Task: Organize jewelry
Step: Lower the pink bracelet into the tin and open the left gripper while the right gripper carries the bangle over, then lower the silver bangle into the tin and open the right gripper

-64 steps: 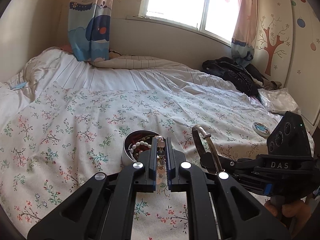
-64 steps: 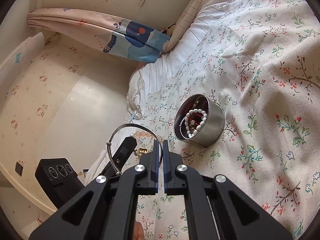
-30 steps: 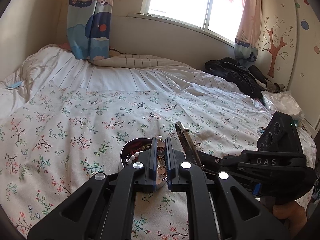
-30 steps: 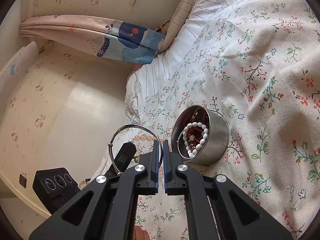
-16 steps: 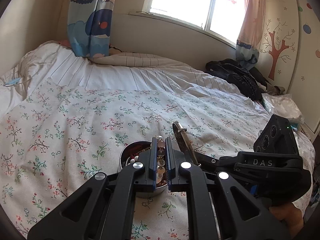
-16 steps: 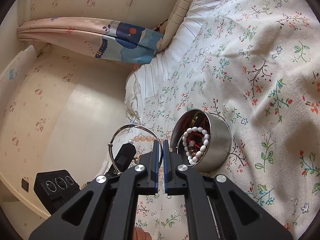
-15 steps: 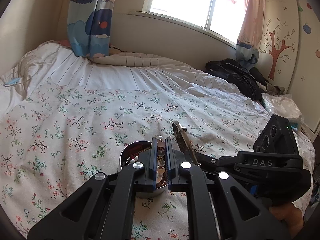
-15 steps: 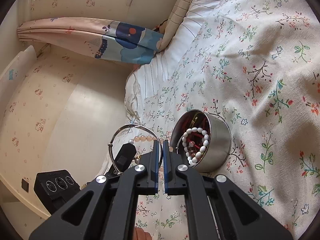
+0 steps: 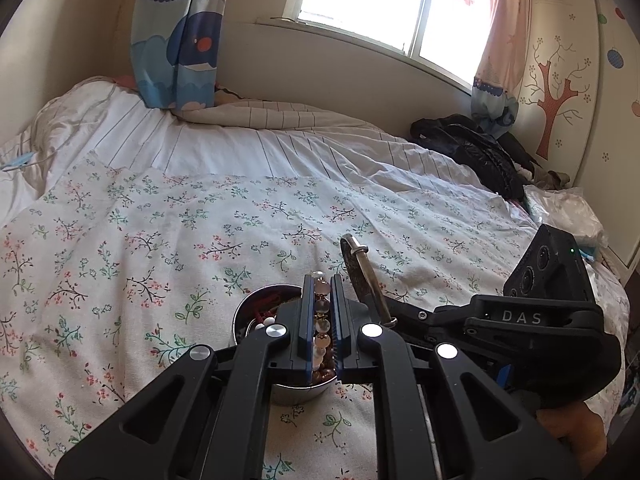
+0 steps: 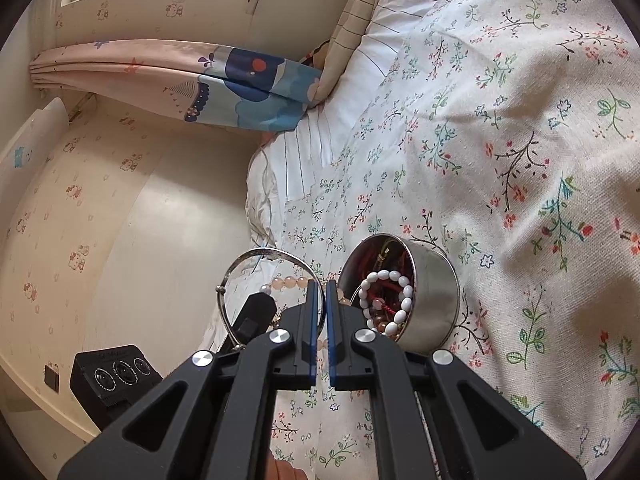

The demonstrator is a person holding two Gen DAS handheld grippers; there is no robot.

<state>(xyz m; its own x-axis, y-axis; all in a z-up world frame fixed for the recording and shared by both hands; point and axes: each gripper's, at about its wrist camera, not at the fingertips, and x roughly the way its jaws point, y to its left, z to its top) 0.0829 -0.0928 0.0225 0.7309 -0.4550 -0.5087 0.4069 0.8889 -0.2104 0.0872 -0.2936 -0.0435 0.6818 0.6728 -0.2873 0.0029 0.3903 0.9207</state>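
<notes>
A round steel tin (image 10: pixel 434 304) sits on the floral bedsheet and holds a white bead bracelet (image 10: pixel 390 300) and red cords. It also shows in the left wrist view (image 9: pixel 250 312), partly hidden by my fingers. My left gripper (image 9: pixel 321 296) is shut on a pink bead bracelet (image 9: pixel 322 322) right above the tin. My right gripper (image 10: pixel 322 300) is shut on a thin silver bangle (image 10: pixel 240 270) just left of the tin. The bangle (image 9: pixel 366 272) stands right of my left fingers.
The bed (image 9: pixel 200 216) carries a floral sheet and a striped duvet at the back. Dark clothes (image 9: pixel 476 152) and a plastic bag (image 9: pixel 568 212) lie at the far right by the wardrobe. A curtain (image 9: pixel 176 36) hangs behind the bed.
Both grippers have moved closer over the tin, each holding its piece. The left gripper's beads now hang above the tin's opening.
</notes>
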